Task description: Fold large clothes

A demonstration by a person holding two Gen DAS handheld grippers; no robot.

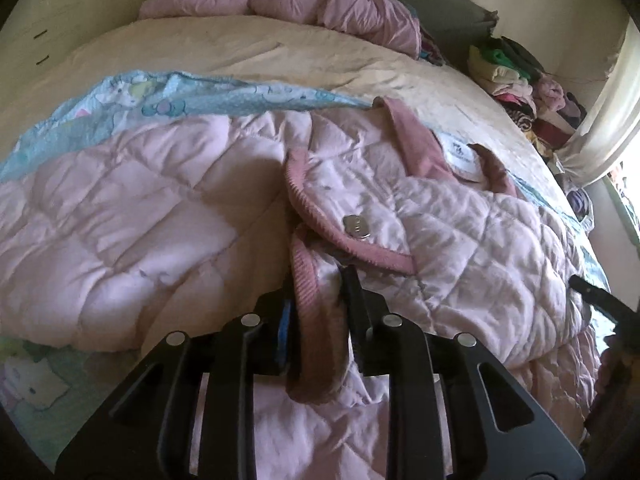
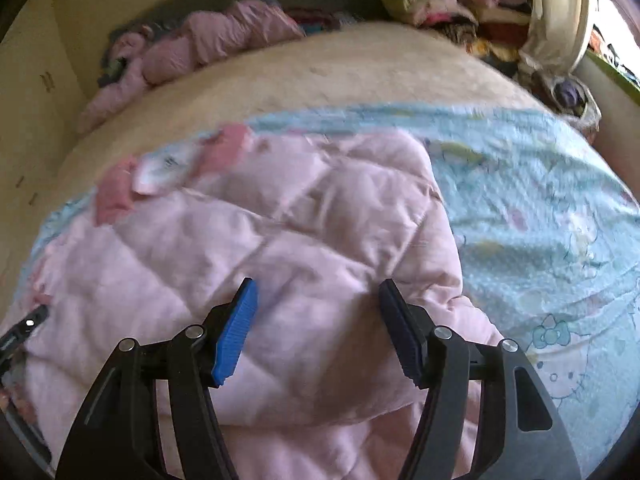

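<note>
A cream bed (image 1: 280, 52) fills both views, with a light blue cartoon-print sheet (image 2: 540, 200) spread across its near part. At the far edge lies a rumpled mauve quilt (image 1: 320, 4). A pile of mixed-coloured clothes (image 1: 516, 76) sits at the bed's far right corner, beside a tied-back pale curtain (image 1: 608, 112). A cream wardrobe (image 1: 60, 8) stands on the left.

Left wrist cam: sits low and close over the pink quilted jacket (image 1: 140, 216), looks along its tongs (image 1: 318, 300) toward the headboard end of the bed (image 1: 280, 52). Right wrist cam: same facing, higher above jacket (image 2: 280, 240), tongs (image 2: 316, 308) in foreground. Shared: jacket, blue sheet (image 2: 540, 208), clothes pile (image 1: 516, 76).
</note>
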